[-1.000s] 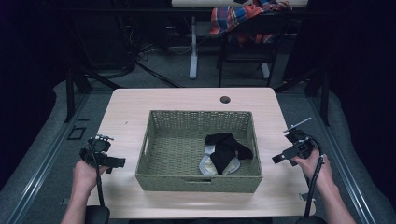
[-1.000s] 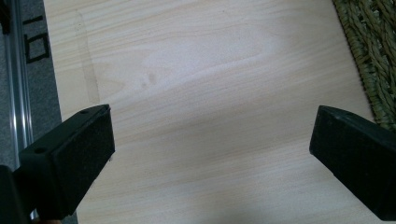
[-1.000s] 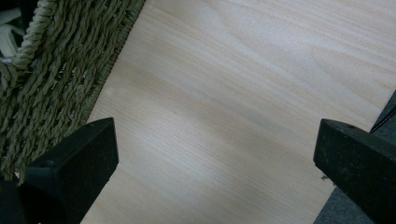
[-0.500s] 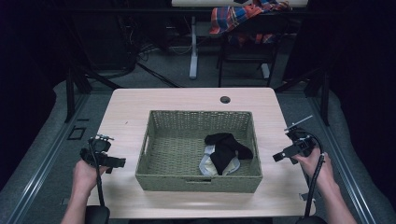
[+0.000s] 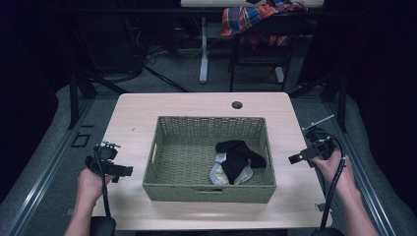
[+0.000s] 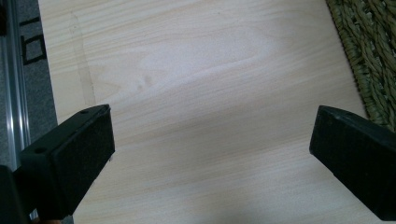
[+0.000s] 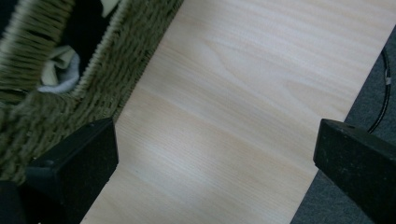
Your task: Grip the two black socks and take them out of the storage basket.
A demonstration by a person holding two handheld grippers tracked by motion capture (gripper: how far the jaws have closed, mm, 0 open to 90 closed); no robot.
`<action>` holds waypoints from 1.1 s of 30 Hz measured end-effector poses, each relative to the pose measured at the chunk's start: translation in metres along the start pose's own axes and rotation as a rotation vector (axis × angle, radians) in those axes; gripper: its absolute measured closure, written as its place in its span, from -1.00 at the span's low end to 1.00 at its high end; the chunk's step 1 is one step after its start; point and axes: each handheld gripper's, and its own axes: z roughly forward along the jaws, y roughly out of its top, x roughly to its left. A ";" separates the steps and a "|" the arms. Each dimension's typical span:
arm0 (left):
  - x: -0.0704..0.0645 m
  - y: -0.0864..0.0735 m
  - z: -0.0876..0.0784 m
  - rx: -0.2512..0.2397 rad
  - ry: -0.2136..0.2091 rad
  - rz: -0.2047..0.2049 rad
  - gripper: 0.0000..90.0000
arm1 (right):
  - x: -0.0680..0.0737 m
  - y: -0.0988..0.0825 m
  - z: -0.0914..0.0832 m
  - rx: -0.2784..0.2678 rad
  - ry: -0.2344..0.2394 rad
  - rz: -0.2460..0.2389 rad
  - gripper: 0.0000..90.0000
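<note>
Fingers (image 6: 70,154) of left gripper (image 5: 109,164) and right gripper (image 5: 314,150) spread wide, empty, over pale wooden tabletop (image 5: 133,123), flanking green woven basket (image 5: 209,191). Nothing visibly shifted in the last second, so likely idle. Black sock (image 5: 238,155) draped across pale garments (image 5: 221,173), their shapes half hidden.

One woven basket (image 5: 169,147), one black sock (image 5: 238,152), one pale garment (image 5: 221,172), and two grippers on one table (image 5: 196,103).

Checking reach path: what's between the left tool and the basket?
Bare table, nothing else. In the left gripper view the open left tool looks over empty wood, with the woven basket at the edge; the high view agrees.
</note>
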 end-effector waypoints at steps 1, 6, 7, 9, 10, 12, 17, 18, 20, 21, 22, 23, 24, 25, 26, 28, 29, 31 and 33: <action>0.000 0.000 0.000 0.000 0.000 0.000 -0.99 | 0.000 0.000 0.000 0.000 0.000 0.000 -1.00; 0.001 -0.001 -0.002 -0.003 0.002 -0.009 -1.00 | 0.011 0.013 -0.018 -0.038 -0.035 -0.037 -1.00; 0.001 -0.001 -0.001 -0.002 0.002 -0.009 -0.99 | 0.013 0.016 -0.022 -0.044 -0.031 -0.047 -1.00; 0.001 -0.002 -0.001 -0.001 0.002 -0.008 -0.99 | 0.017 0.021 -0.028 -0.057 -0.034 -0.059 -1.00; 0.001 -0.002 -0.001 0.001 0.002 -0.010 -1.00 | 0.019 0.023 -0.030 -0.065 -0.030 -0.064 -1.00; 0.002 -0.002 -0.001 0.001 0.002 -0.012 -1.00 | 0.023 0.028 -0.035 -0.073 -0.029 -0.076 -1.00; 0.002 -0.002 0.000 0.001 0.000 -0.012 -0.99 | 0.033 0.039 -0.043 -0.087 -0.027 -0.104 -1.00; 0.002 -0.002 0.000 0.002 0.000 -0.012 -0.99 | 0.040 0.045 -0.046 -0.087 -0.025 -0.127 -1.00; 0.002 -0.002 0.000 0.003 0.000 -0.013 -0.99 | 0.045 0.048 -0.047 -0.092 -0.029 -0.139 -1.00; 0.002 -0.002 0.000 0.004 0.002 -0.015 -1.00 | 0.054 0.054 -0.050 -0.103 -0.014 -0.160 -1.00; 0.002 -0.002 0.000 0.003 0.003 -0.014 -1.00 | 0.058 0.058 -0.051 -0.108 -0.013 -0.172 -1.00; 0.001 -0.002 0.000 0.002 0.004 -0.014 -0.99 | 0.062 0.061 -0.053 -0.101 -0.008 -0.190 -1.00; 0.001 -0.002 0.000 0.004 0.003 -0.010 -1.00 | 0.067 0.065 -0.053 -0.108 -0.008 -0.195 -1.00; 0.001 -0.002 0.000 0.004 0.003 -0.010 -0.99 | 0.067 0.065 -0.053 -0.108 -0.008 -0.195 -1.00; 0.000 -0.002 0.001 0.006 0.005 -0.007 -1.00 | 0.075 0.072 -0.052 -0.103 0.001 -0.217 -1.00; 0.000 -0.002 0.001 0.005 0.004 -0.006 -0.99 | 0.083 0.079 -0.050 -0.079 -0.006 -0.246 -1.00; 0.000 -0.002 0.001 0.005 0.005 -0.006 -0.99 | 0.086 0.082 -0.049 -0.079 -0.005 -0.256 -1.00; 0.000 -0.002 0.001 0.007 0.005 -0.005 -1.00 | 0.093 0.089 -0.045 -0.066 0.007 -0.274 -1.00; 0.001 -0.002 0.001 0.010 0.003 -0.004 -0.99 | 0.099 0.095 -0.039 -0.054 0.015 -0.285 -1.00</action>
